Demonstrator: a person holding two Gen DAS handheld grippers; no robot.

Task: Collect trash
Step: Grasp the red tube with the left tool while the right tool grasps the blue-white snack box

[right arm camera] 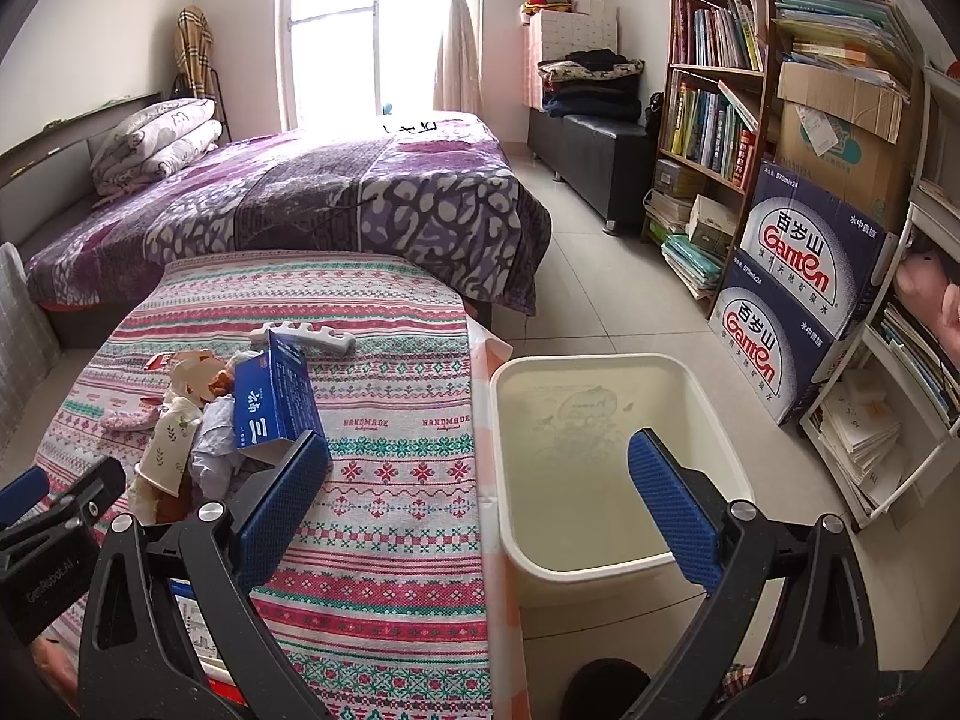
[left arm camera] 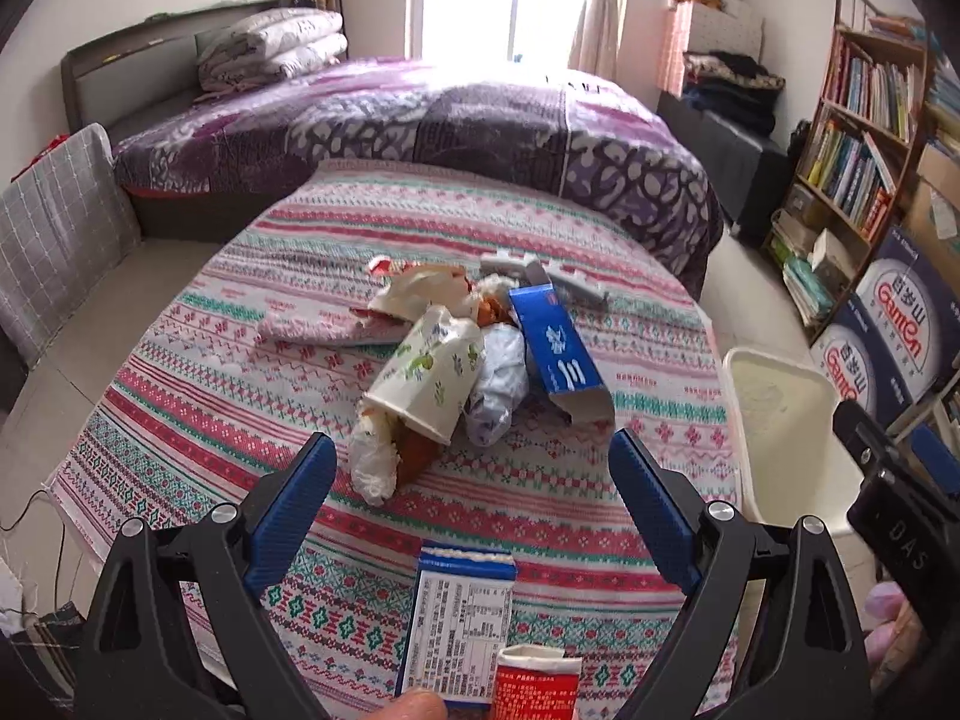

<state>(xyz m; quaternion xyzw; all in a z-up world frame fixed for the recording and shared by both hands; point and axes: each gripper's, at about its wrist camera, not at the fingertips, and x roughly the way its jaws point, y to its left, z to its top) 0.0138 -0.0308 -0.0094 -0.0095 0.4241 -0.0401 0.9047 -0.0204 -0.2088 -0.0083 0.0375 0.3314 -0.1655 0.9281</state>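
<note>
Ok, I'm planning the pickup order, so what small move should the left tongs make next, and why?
Probably ease the open left tongs forward onto the floral paper cup: it is the nearest piece of the trash pile, and the cream plastic bin is empty.

Table under striped cloth [left arm camera: 372, 540]: trash heap [left arm camera: 462, 354] mid-surface, two cartons [left arm camera: 462, 618] at near edge.
</note>
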